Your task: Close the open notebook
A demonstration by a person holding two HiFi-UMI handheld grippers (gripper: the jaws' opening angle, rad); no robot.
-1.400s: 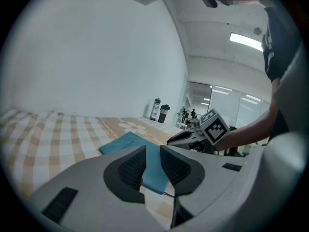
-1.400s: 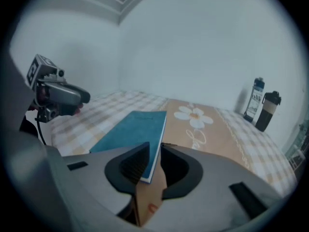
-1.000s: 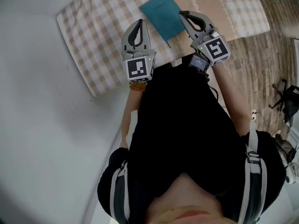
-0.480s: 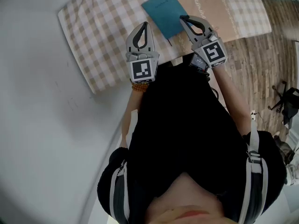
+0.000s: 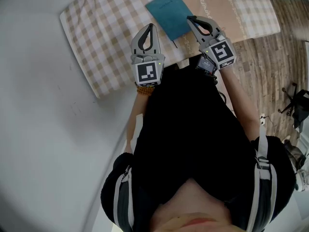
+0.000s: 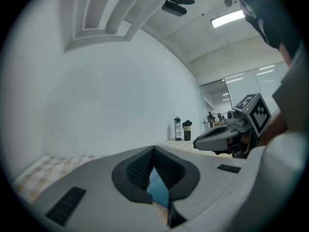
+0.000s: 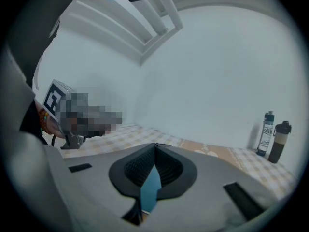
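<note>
A teal notebook [image 5: 169, 14] lies flat with its cover closed on the checked tablecloth [image 5: 104, 30]. My left gripper [image 5: 149, 26] hovers just left of the notebook's near corner with its jaws shut and nothing between them. My right gripper [image 5: 189, 18] sits at the notebook's right edge, also shut and empty. In the left gripper view the shut left gripper [image 6: 154, 148] shows a sliver of the notebook [image 6: 157, 191] through the gap below its tips. The right gripper [image 7: 155, 144] shows the same teal notebook [image 7: 150, 190] in its own view.
A thin dark strip [image 5: 174, 42] pokes out from the notebook's near edge. Two bottles [image 7: 270, 137] stand at the table's far end by the white wall. The wooden floor [image 5: 270, 66] and a chair base [image 5: 295, 100] lie to the right of the table.
My right gripper has sunk a little toward the table beside the notebook. The left gripper has hardly moved, and the notebook lies as before.
</note>
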